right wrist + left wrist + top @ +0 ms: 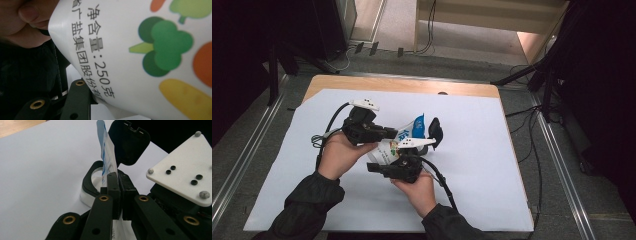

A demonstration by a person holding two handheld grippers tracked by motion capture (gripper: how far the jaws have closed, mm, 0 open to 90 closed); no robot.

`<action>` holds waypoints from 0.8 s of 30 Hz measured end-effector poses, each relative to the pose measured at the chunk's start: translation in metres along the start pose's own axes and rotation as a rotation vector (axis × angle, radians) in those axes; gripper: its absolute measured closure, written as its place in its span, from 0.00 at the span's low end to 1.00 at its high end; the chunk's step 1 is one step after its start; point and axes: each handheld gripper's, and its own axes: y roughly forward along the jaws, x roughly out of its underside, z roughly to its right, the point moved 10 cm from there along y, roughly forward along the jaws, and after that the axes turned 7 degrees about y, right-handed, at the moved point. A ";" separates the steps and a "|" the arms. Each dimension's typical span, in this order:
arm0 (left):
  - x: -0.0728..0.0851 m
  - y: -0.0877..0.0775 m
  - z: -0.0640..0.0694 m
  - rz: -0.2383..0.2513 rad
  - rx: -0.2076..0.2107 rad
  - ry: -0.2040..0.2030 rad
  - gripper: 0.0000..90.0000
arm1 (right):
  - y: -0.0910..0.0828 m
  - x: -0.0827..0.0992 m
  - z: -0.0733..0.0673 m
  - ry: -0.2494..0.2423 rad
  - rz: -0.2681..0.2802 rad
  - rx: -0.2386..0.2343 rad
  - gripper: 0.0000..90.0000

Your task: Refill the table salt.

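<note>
Right tongs [377,168], near: part-open, grip on salt bag [404,139] unclear. Left tongs [117,183]: clamped on bag edge. Keep bag upright over container [93,181].

White pouch [398,145] with blue top corner, black print, vegetable pictures. Held off the sheet, upright, one thin edge [108,167] clamped between left jaws; printed face against right jaws.

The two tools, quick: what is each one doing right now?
Left tool: shut on the salt bag, pinching its edge.
Right tool: against the salt bag; its jaws are mostly hidden, so open or shut cannot be told.
</note>
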 end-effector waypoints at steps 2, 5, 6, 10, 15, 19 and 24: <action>0.000 0.000 0.000 0.000 -0.001 0.001 1.00 | 0.000 0.000 0.000 0.002 0.000 -0.001 0.74; 0.000 0.000 0.000 0.000 -0.001 0.000 1.00 | 0.000 0.000 0.000 0.003 0.001 -0.001 0.74; -0.001 0.000 0.000 -0.001 -0.002 0.002 1.00 | 0.000 0.000 0.000 0.002 0.000 -0.002 0.74; -0.001 0.001 0.001 -0.002 0.000 0.004 0.99 | -0.001 0.000 0.000 0.001 0.000 -0.003 0.74; -0.001 0.001 0.001 0.002 -0.002 0.005 0.99 | -0.001 0.000 0.000 0.002 0.001 -0.001 0.74; -0.001 0.001 0.001 0.000 -0.001 0.007 0.99 | -0.001 0.000 0.000 -0.007 -0.004 -0.003 0.73; -0.001 0.002 0.001 -0.005 0.000 0.013 0.99 | 0.000 0.002 0.001 -0.025 -0.013 0.003 0.72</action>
